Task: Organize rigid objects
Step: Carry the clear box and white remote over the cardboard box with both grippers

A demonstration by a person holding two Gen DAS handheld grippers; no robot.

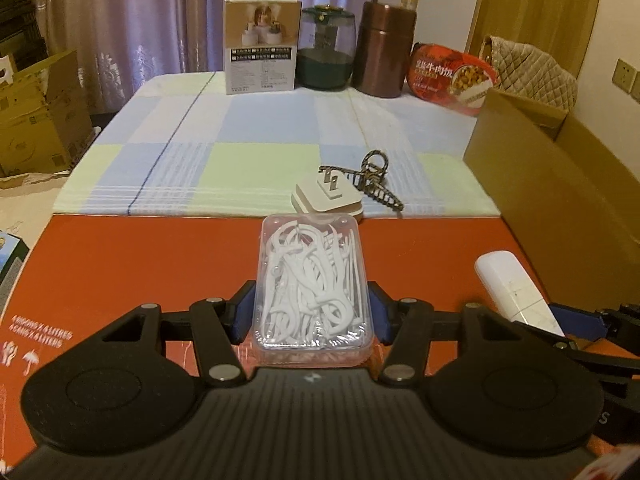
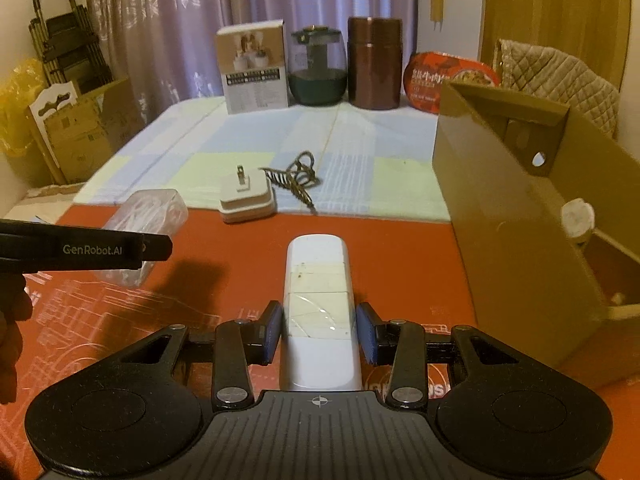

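Left wrist view. The left tool (image 1: 313, 312) straddles a clear plastic case of floss picks (image 1: 312, 292), which lies flat on the red mat (image 1: 140, 264) covering the near part of the worktop. The blue pads sit against the case's two long sides at its near half; the tool appears to be pinching it, though firm contact cannot be confirmed. Judged light, rigid and thin-walled, with smooth, slippery sides and loose contents that may shift. The long sides at mid-length look the best hold; excess force could flex the walls or spring the lid. Just beyond, at the edge of the checked cloth (image 1: 248, 128), lie a white plug adapter (image 1: 329, 200) and, touching it on the right, a dark metal hair claw (image 1: 374, 182). An open cardboard box (image 1: 560, 184) stands at the right.

Right wrist view. The right tool (image 2: 319, 334) brackets a white oblong device (image 2: 318, 312), probably a remote, lying lengthwise on the mat. Its left pad appears to touch; a slim gap shows at the right pad, so the tool is spread, not clamped. The device is judged light, stiff and glossy, with rounded ends and clear tape across its middle. The straight, parallel flanks at mid-body offer the surest hold. The box stands to the right, open top within reach.
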